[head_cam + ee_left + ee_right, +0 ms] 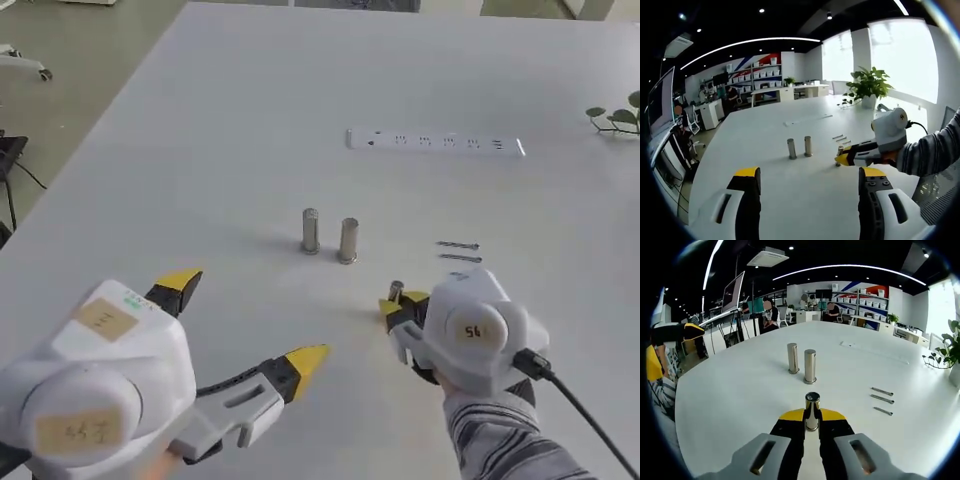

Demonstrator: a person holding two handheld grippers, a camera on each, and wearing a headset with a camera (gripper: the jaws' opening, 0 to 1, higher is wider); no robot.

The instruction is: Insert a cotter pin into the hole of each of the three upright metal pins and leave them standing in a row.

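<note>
The right gripper (812, 421), jaws clamped on the third metal pin (812, 407) near the two standing pins (810, 366), could tip it if they drag on release, while the left gripper (809, 176) hangs with jaws open and empty.

The table (250, 120) is pale grey-white. The left gripper (243, 320) and right gripper (400, 303) are white, with black jaws tipped yellow. Each metal pin (348, 240) is silver. The sleeve (500, 440) is striped grey and white. The cotter pins (458, 245) look grey, though they are tiny.
</note>
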